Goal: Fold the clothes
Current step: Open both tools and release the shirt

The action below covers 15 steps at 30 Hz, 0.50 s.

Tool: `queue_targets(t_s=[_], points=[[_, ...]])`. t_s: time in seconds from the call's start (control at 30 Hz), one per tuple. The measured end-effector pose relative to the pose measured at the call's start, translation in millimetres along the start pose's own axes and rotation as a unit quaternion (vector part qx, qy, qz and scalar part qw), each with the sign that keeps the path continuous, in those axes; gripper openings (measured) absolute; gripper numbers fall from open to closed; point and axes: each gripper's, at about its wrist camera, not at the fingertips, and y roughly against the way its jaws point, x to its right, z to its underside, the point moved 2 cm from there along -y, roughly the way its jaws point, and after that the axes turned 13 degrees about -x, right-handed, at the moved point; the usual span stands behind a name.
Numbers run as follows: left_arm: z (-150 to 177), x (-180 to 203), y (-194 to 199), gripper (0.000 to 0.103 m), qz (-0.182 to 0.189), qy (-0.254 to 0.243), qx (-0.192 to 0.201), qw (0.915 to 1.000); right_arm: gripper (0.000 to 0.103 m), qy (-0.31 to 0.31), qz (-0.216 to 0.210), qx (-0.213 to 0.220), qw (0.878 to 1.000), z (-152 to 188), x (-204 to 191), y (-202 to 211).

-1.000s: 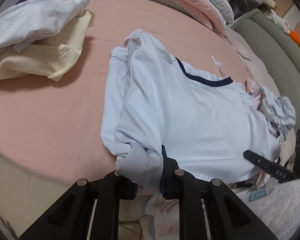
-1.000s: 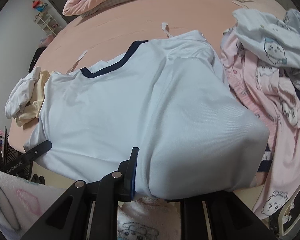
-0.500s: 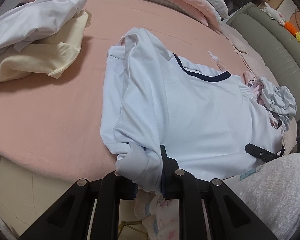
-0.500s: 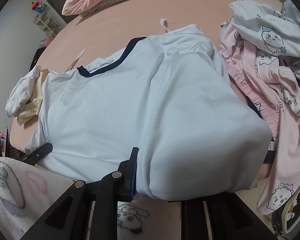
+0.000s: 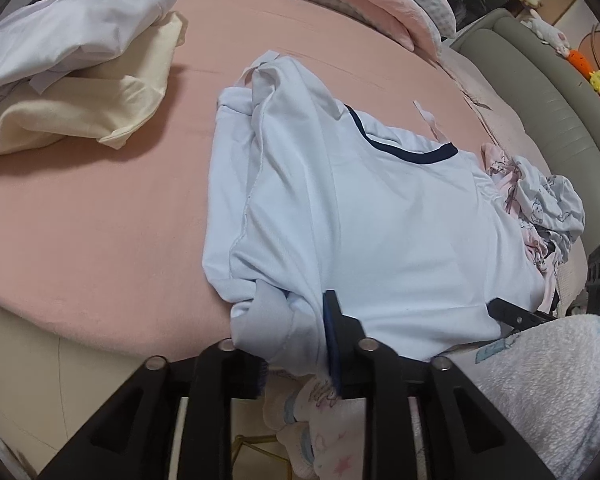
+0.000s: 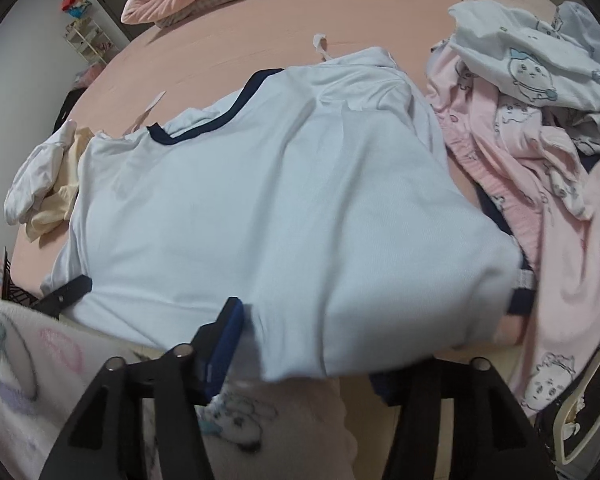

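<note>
You had both grippers at the bed's [image 5: 80,240] near edge, letting go of the light blue T-shirt's [image 5: 380,220] hem: the left gripper's [image 5: 296,344] fingers were spreading with cloth bunched between them, the right gripper's [image 6: 300,356] spreading wider under draped fabric. Best to clear the hem fully, then smooth toward the navy collar [image 5: 400,148] lying flat beyond

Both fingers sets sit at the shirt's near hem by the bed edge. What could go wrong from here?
1. The light blue shirt hangs over the bed edge; with both grippers' jaws opening, the hem could slide off.
2. Its bunched sleeve by the left gripper may stay creased.
3. The pink pajamas touch it and may snag.
</note>
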Motion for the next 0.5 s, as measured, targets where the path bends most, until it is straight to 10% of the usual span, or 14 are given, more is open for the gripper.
queue_targets(t_s=[0.13,0.23,0.5], points=[[2.3,-3.3,12.8,0.047,-0.035,-0.006,0.013,0.9993,0.062,0.009,0.019,-0.006,1.0,23.7,-4.2,12.5],[-1.4,-7.7,29.8,0.048,-0.049,-0.013,0.036,0.998,0.063,0.017,0.033,0.004,0.999,84.2,26.7,65.4],[-18.0,-14.4,70.9,0.054,-0.03,-0.009,0.077,0.9965,0.063,0.052,0.065,0.03,0.996,102.4,22.4,113.5]])
